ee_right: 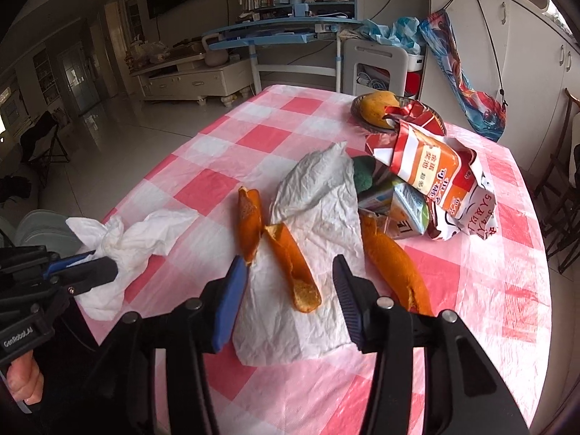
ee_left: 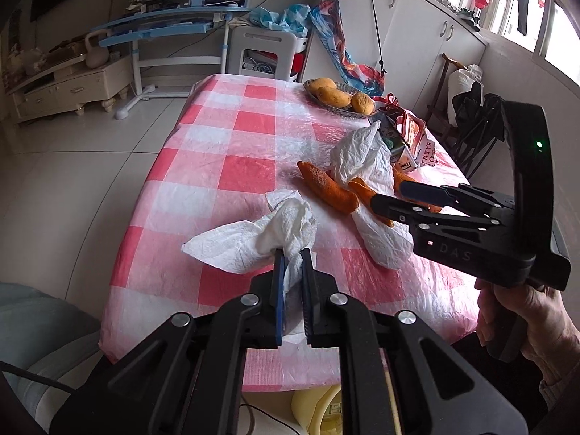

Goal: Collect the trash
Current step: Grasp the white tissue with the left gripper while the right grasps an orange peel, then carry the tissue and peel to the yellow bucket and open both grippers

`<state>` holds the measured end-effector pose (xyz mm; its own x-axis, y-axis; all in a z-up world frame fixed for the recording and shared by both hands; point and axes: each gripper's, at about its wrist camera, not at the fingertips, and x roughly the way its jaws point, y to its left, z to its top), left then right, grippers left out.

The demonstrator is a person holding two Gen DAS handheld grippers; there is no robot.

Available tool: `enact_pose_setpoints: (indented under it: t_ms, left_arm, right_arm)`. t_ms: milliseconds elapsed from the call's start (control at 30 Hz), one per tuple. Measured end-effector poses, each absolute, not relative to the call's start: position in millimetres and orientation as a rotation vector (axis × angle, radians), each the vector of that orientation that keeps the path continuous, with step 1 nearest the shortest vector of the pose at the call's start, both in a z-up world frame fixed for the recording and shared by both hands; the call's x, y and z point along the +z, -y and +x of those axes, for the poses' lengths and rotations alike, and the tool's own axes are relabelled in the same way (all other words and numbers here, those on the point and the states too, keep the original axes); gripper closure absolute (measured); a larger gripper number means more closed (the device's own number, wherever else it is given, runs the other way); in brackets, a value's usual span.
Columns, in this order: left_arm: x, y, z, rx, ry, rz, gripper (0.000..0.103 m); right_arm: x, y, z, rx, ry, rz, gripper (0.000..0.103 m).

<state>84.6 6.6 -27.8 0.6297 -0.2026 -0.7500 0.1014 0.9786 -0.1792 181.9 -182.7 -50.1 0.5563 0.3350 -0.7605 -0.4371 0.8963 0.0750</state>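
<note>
My left gripper (ee_left: 291, 257) is shut on a crumpled white tissue (ee_left: 275, 232), held just above the pink checked tablecloth (ee_left: 235, 166). In the right wrist view that gripper (ee_right: 98, 264) and the tissue (ee_right: 134, 235) sit at the left. My right gripper (ee_right: 288, 264) stands open, straddling an orange peel (ee_right: 293, 275) that lies on a creased white napkin (ee_right: 319, 217); the pads do not touch it. Two more peels (ee_right: 250, 224) (ee_right: 391, 268) lie on either side. Behind them are a torn red and white snack bag (ee_right: 435, 174) and a small drink carton (ee_right: 402, 206).
A dish (ee_left: 315, 96) of yellow fruit stands at the table's far right. A white stool (ee_left: 261, 47) and a blue desk are beyond the table. Dark folding chairs (ee_left: 471, 127) stand along the right side. A pale yellow bin (ee_left: 319, 409) sits under the near edge.
</note>
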Motion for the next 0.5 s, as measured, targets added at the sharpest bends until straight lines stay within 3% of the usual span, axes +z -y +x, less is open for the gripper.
enact_pose_setpoints:
  t_ms: [67,133,167,200,500]
  left_arm:
    - [-30,-6,86,-0.179,-0.878,-0.127,0.094]
    - [-32,-7,88,-0.182,-0.882,-0.132,0.094]
    - [-33,-7,88,-0.183,-0.883,-0.134,0.094]
    - [-34,-7,88,-0.184,-0.883,-0.135,0.094]
    - [-11,-10,75,-0.197,-0.832,-0.161,0.094]
  right_arm:
    - [-57,181,189,0.455,-0.901,-0.132,0.061]
    - [-63,182,192,0.451,-0.922,-0.136,0.072]
    - [-66,183,190,0.444,-0.927,-0.139,0.083]
    - [-67,185,188,0.442,-0.922,-0.133,0.085]
    - [-32,208,139,0.473,-0.848,0.007,0.088]
